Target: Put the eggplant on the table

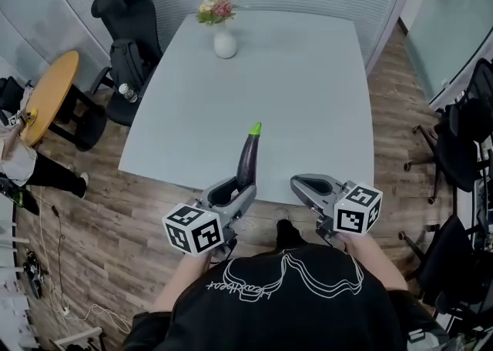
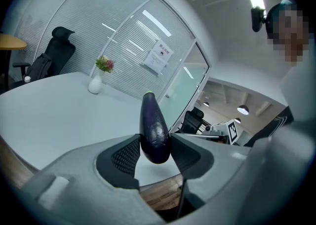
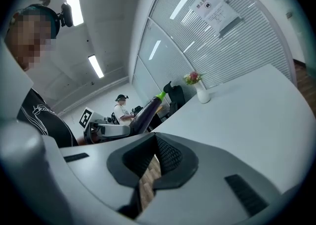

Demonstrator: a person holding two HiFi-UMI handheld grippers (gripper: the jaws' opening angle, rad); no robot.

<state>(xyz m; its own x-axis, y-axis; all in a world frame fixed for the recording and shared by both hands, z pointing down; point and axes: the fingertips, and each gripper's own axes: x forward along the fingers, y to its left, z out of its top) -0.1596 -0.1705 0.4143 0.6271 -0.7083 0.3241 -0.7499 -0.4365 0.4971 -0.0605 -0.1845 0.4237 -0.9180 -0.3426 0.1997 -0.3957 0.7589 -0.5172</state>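
Observation:
A dark purple eggplant (image 1: 247, 161) with a green stem tip sticks forward and up over the near edge of the pale grey table (image 1: 308, 88). My left gripper (image 1: 235, 190) is shut on its blunt end. In the left gripper view both ribbed pads press the eggplant (image 2: 154, 128) from either side. To the right, my right gripper (image 1: 302, 183) hovers at the table's near edge, jaws together and empty. In the right gripper view the pads (image 3: 168, 155) nearly meet, with only a thin strip of floor between them. The eggplant (image 3: 147, 110) shows beyond them to the left.
A white vase of flowers (image 1: 224, 40) stands at the table's far side. Left of the table are a black office chair (image 1: 127, 41) and a round wooden table (image 1: 50, 91). More black chairs (image 1: 462, 142) stand at the right. A person (image 1: 23, 165) sits at the left edge.

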